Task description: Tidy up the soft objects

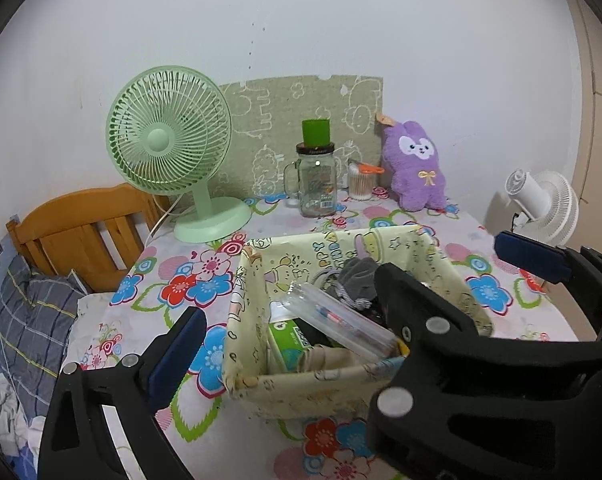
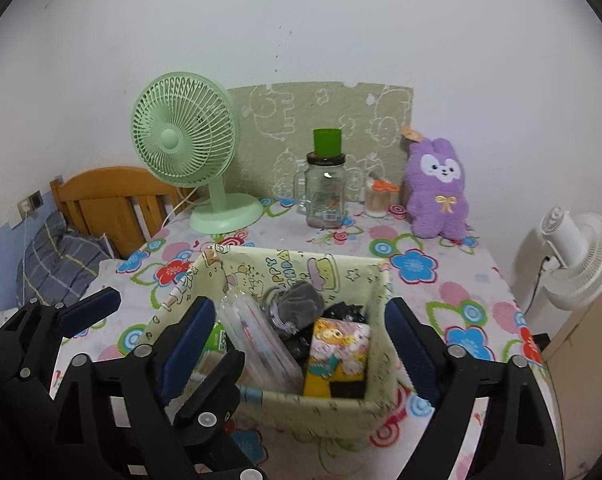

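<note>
A purple plush bunny (image 1: 415, 168) sits upright at the back right of the flowered table, against the wall; it also shows in the right wrist view (image 2: 439, 192). A pale yellow fabric basket (image 1: 249, 280) stands in the middle, holding a grey soft pouch (image 1: 357, 276), a clear plastic case (image 1: 341, 320) and other items; the right wrist view shows the basket (image 2: 377, 364) too. My left gripper (image 1: 305, 328) is open and empty, near the basket's front. My right gripper (image 2: 297, 348) is open and empty, its fingers either side of the basket.
A green desk fan (image 1: 169, 136) stands back left. A glass jar with a green cup on top (image 1: 316, 176) and a cotton swab tub (image 1: 360, 184) stand at the back. A white fan (image 1: 541, 204) is off the table's right; a wooden bed headboard (image 1: 77, 232) on the left.
</note>
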The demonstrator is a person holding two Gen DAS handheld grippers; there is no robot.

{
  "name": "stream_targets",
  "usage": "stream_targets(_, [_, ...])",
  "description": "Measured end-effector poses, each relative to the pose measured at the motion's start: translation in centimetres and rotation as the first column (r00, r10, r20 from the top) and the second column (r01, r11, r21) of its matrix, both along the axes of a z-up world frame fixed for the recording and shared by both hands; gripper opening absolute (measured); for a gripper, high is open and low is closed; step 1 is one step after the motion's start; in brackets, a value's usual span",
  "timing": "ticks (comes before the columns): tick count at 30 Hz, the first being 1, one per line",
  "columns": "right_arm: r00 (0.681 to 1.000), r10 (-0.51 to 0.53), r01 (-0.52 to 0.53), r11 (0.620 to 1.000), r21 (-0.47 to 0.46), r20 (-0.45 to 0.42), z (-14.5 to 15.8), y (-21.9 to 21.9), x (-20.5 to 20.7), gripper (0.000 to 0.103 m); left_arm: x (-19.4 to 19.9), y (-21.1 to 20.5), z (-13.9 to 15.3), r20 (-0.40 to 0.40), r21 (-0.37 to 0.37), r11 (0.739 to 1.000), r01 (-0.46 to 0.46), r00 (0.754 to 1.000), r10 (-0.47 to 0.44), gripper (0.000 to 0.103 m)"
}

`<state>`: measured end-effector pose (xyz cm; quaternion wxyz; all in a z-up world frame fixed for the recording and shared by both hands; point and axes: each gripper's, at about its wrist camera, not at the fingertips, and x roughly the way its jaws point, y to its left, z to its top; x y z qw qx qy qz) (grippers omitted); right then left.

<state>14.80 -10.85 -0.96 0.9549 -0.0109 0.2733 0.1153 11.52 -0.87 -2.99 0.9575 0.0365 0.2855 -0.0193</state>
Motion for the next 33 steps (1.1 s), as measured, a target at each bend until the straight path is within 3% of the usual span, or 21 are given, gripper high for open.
stream_targets(4, [1.0, -0.009, 0.009, 1.0, 0.003, 0.018, 0.9, -0.7, -1.7, 0.095, -1.6, -0.5, 0.8, 0.021, 0.022, 1.0, -0.005, 1.0, 0.005, 0.103])
stream_targets(20, [0.992, -0.105, 0.101, 0.994, 0.048, 0.076, 4.1, -4.6, -9.4, 0.099, -8.6, -0.5, 4.2, 0.129, -0.012, 1.0, 0.002, 0.992, -0.001, 0.103])
stream_targets(33, [0.974, -0.176, 0.172, 0.984, 0.045, 0.144, 5.5, -7.0, -14.6, 0.1, -13.3, 0.9, 5.2, 0.18, -0.01, 0.999, -0.032, 0.983, 0.033, 0.103])
